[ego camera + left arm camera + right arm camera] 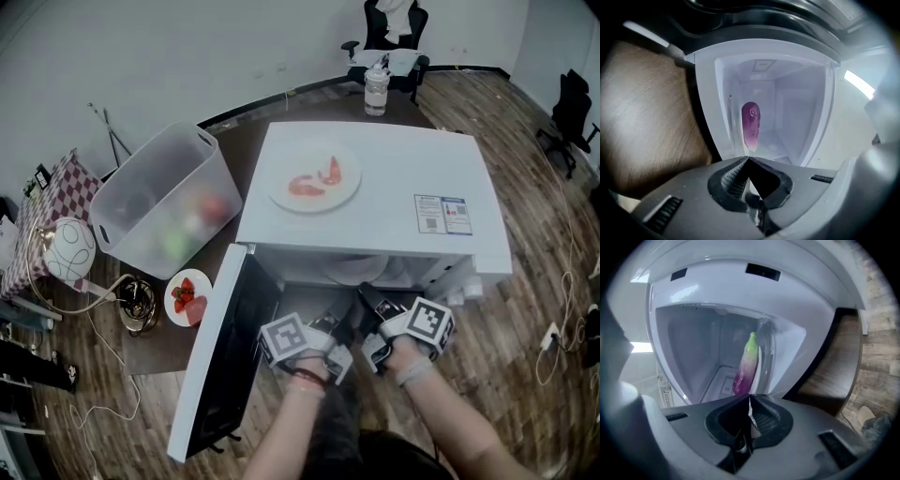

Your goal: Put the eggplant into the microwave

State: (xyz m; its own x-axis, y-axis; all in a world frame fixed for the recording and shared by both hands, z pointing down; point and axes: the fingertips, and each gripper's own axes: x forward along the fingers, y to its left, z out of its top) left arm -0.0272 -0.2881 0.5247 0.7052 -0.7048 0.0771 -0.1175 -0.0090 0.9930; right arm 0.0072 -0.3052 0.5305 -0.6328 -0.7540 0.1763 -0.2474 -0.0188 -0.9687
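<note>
White panels make up the microwave (375, 202), which is set on a dark table (155, 349) with its door (225, 352) swung wide open to the left. Inside the pale cavity the eggplant (751, 125) is seen, purple along its body and green at one end (744, 369). It lies close along one side wall, though it cannot be settled from these wide-angle views whether the wall is actually touched.

The left gripper (748, 159) is held just in front of the opening with its jaws brought together at the tips, and nothing is caught between them. The right gripper (749, 397) is likewise closed tip to tip and empty, and is pointed into the cavity from the other side. In the head view both are seen side by side at the mouth of the oven, the left gripper (339, 328) beside the door and the right gripper (375, 314) near it. From that view the eggplant is hidden under the oven's top.

On that top a white plate (349, 192) with red pieces of food (314, 181) is placed, and a printed sticker (442, 215) is fixed near the right edge. A clear plastic bin (141, 216) is set to the left, with a small plate of strawberries (186, 295) just in front of it. A bottle (376, 89) is stood behind the microwave.
</note>
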